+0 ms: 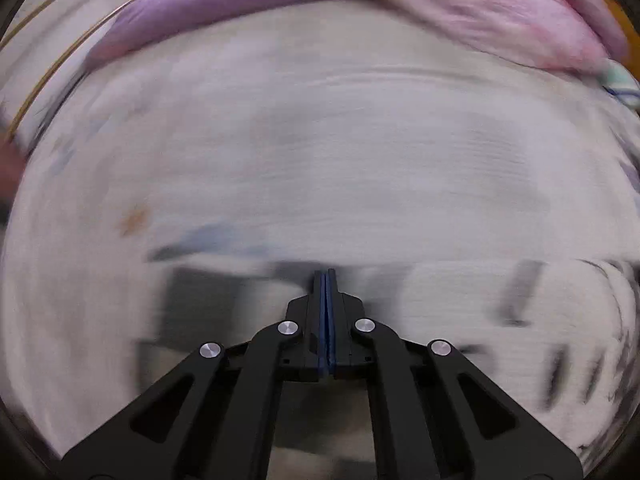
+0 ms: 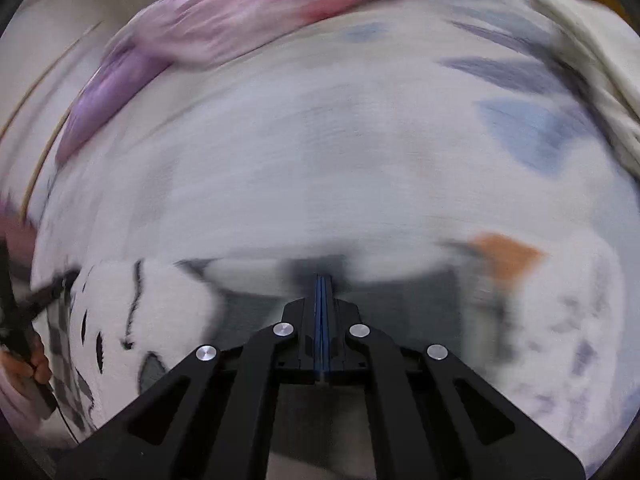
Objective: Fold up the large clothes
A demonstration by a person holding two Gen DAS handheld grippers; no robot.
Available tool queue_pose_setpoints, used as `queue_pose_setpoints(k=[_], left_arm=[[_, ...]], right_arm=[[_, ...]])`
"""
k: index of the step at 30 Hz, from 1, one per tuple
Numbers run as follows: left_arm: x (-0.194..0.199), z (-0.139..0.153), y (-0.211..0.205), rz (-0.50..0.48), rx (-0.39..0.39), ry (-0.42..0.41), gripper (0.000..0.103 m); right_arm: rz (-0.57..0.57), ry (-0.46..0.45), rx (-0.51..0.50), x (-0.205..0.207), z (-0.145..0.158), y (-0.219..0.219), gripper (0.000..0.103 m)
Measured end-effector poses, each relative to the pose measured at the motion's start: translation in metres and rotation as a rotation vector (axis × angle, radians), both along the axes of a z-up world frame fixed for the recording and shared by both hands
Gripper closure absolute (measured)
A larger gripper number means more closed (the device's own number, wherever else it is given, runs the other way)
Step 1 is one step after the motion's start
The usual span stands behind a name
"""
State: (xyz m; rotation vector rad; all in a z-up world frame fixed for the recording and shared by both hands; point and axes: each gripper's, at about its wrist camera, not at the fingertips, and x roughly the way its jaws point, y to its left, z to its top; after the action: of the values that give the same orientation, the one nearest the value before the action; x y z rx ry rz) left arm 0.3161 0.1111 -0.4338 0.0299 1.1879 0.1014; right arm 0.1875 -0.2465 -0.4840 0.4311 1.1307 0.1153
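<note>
Over blurred white printed cloth (image 1: 320, 168) | left hand-held gripper (image 1: 327, 276), right hand-held gripper (image 2: 323, 280) closed | grasp unclear

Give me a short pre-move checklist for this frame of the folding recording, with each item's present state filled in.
1. Left gripper shut: ok, the blue pads meet with no gap.
2. Right gripper shut: ok, its fingers are pressed together.
3. Cloth pinched in either gripper: cannot tell, blur hides the tips where they meet the white patterned garment.
4. Garment lying flat: cannot tell, both views are smeared by motion.
5. Pink and purple cloth apart from the white garment: not ok, it borders or overlaps the far edge in both views.
6. Left hand on its handle: ok, seen at the right view's edge.
</note>
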Motion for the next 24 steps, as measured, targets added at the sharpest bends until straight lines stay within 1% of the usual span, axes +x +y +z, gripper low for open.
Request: queue_pose_setpoints(k=[1,2,3,4,5,6,7,8,10,11,12,13,14,15,16,17,18,19,20,21,22,23,24], left_arm=[[-0.001,0.003,0.017,0.023,-0.061,0.01,0.1],[-0.003,0.008,0.023,0.018,-0.042,0.015,0.1],[-0.005,0.012,0.024,0.007,-0.004,0.016,0.1],[-0.008,0.017,0.02,-0.015,0.036,0.029,0.101],[-0.009,0.022,0.015,-0.016,0.036,0.045,0.1],[-0.01,0.029,0.007,-0.022,-0.005,0.051,0.099],[-0.012,0.035,-0.006,-0.041,-0.055,0.047,0.099],[-0.017,0.042,-0.026,-0.074,-0.07,0.039,0.099],[-0.024,0.044,-0.063,-0.157,-0.094,0.033,0.099],[-0.031,0.041,-0.08,-0.192,-0.108,0.04,0.099],[-0.041,0.029,-0.099,-0.218,-0.132,0.086,0.099],[-0.051,0.016,-0.105,-0.208,-0.169,0.142,0.101],[-0.068,0.001,-0.106,-0.167,-0.19,0.2,0.101],[-0.084,-0.005,-0.103,-0.148,-0.199,0.201,0.101],[-0.108,-0.006,-0.099,-0.159,-0.199,0.195,0.101],[-0.124,-0.006,-0.096,-0.178,-0.196,0.213,0.101],[-0.142,-0.007,-0.092,-0.191,-0.193,0.248,0.101],[-0.165,-0.011,-0.086,-0.197,-0.189,0.299,0.101],[-0.178,-0.014,-0.082,-0.206,-0.177,0.328,0.101],[-0.202,-0.022,-0.076,-0.234,-0.143,0.391,0.101],[-0.218,-0.026,-0.071,-0.253,-0.122,0.422,0.101],[-0.228,-0.027,-0.067,-0.267,-0.106,0.452,0.101],[-0.232,-0.024,-0.064,-0.27,-0.097,0.468,0.099]], right_arm=[[0.032,0.01,-0.039,-0.001,0.008,0.002,0.103],[0.04,0.025,-0.067,0.0,0.013,0.005,0.103],[0.021,0.038,-0.068,0.0,0.024,0.008,0.103],[-0.01,0.026,-0.014,0.0,0.036,0.012,0.099],[-0.014,0.015,0.036,0.002,0.042,0.018,0.099],[0.012,0.015,0.072,0.006,0.05,0.034,0.099],[0.059,0.031,0.073,0.012,0.056,0.057,0.098],[0.101,0.045,0.077,0.017,0.057,0.081,0.097],[0.173,0.056,0.15,0.023,0.054,0.116,0.097],[0.208,0.08,0.165,0.024,0.05,0.133,0.097],[0.249,0.122,0.158,0.021,0.042,0.152,0.097],[0.28,0.179,0.148,0.011,0.029,0.167,0.097],[0.283,0.208,0.142,0.002,0.022,0.172,0.097],[0.271,0.251,0.153,-0.018,0.012,0.174,0.097],[0.251,0.272,0.172,-0.036,0.008,0.171,0.1],[0.224,0.29,0.199,-0.054,0.005,0.166,0.1],[0.201,0.329,0.233,-0.079,0.003,0.161,0.1],[0.219,0.406,0.229,-0.099,-0.005,0.162,0.101],[0.264,0.493,0.185,-0.121,-0.017,0.166,0.101],[0.291,0.528,0.165,-0.137,-0.02,0.169,0.101],[0.321,0.573,0.155,-0.158,-0.026,0.169,0.103],[0.318,0.597,0.158,-0.166,-0.026,0.164,0.103],[0.292,0.603,0.167,-0.168,-0.021,0.156,0.103]])
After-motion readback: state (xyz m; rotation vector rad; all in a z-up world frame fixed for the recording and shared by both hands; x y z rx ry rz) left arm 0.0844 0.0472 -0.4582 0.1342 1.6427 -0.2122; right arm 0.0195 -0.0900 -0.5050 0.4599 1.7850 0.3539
